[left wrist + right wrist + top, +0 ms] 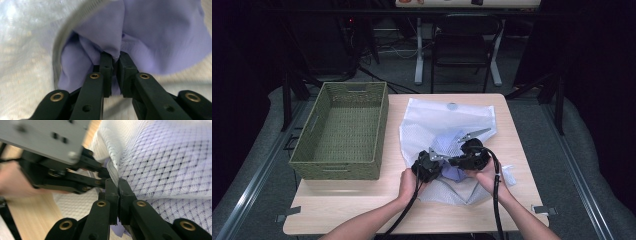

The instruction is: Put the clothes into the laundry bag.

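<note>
Cloth [160,32] is partly inside the mesh bag [170,157]. Left gripper [115,56] fingers pinch the cloth; right gripper [117,182] fingers pinch the bag's edge. More stuffing remains.

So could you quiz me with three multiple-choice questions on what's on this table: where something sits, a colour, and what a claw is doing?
1. Where does the green woven basket sit on the wooden table?
A. at its left side
B. at its right side
C. on the white mesh laundry bag

2. What colour is the soft cloth at the bag's mouth?
A. red
B. lilac
C. black

3. What is the left claw doing?
A. standing wide open
B. pinching the lilac cloth
C. gripping the basket

Answers:
1 A, the high view shows the basket left of the bag.
2 B, the left gripper view shows pale purple folds.
3 B, a fold of cloth runs down between the closed jaws.
</note>
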`<state>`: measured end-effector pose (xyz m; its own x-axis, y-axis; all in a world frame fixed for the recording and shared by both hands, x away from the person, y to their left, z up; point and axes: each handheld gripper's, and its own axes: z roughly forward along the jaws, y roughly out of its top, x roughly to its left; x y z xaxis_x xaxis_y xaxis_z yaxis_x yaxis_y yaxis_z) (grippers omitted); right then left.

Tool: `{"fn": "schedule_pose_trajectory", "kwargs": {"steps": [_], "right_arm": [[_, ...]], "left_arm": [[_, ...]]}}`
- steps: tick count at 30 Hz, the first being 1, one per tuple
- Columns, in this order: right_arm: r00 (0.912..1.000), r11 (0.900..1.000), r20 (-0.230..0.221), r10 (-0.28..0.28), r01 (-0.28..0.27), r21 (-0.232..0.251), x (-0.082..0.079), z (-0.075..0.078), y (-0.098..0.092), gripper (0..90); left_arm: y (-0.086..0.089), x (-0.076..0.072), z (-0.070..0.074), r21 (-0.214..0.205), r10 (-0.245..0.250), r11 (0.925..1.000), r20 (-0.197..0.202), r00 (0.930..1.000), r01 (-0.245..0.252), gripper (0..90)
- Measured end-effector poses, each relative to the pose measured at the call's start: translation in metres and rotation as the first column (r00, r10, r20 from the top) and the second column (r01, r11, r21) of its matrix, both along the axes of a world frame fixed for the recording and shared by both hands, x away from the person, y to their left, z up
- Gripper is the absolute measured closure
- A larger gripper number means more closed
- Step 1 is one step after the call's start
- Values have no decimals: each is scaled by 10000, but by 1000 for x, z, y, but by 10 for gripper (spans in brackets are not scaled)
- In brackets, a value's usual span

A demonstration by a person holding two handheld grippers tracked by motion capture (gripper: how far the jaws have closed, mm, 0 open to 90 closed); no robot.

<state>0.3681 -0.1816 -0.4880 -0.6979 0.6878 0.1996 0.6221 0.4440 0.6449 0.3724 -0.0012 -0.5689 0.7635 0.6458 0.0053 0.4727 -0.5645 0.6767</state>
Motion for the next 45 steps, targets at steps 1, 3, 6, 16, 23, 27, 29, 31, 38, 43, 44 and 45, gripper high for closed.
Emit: {"fn": "schedule_pose_trajectory", "kwargs": {"steps": [1,3,6,16,23,27,29,31,38,43,44,45], "right_arm": [[10000,10000,0,0,0,0,0,0,0,888],[10000,9998,61,-4,3,181,-1,5,-1,888],[9997,9990,253,-47,35,439,-5,13,-2,888],[9991,9999,-410,-103,98,-128,3,-9,-5,888],[9996,9996,-294,-55,47,-270,3,-9,-4,888],[9993,9997,-353,-130,123,-191,3,-8,-5,888],[9994,9996,-319,-133,125,-246,3,-8,-5,888],[9994,9996,-323,-110,102,-265,4,-9,-5,888],[9993,9998,-356,-89,82,-194,4,-9,-6,888],[9992,9997,-385,-106,98,-220,4,-10,-6,888],[9993,9997,-351,-93,85,-223,3,-10,-6,888],[9995,9995,-300,-79,70,-301,3,-9,-5,887]], "left_arm": [[-2,2,1,-37,78,10000,139,9999,-78,837],[-5,8,3,-283,296,9992,244,9993,-289,846],[-10,18,7,-640,644,9960,388,9972,-619,848],[18,6,20,77,-150,9999,-136,9998,151,588],[54,-16,30,813,-57,9966,-537,9985,100,401],[70,-19,18,1217,134,9926,-1262,9919,21,437],[73,-20,16,1247,137,9922,-1378,9904,36,466],[72,-19,15,1348,8,9907,-1494,9888,196,515],[72,-16,10,1519,131,9883,-1717,9851,133,658],[74,-17,9,1399,-36,9898,-1634,9865,268,775],[75,-17,8,1348,-71,9905,-1531,9882,280,798],[75,-18,8,1334,-115,9906,-1498,9886,317,832]]}}
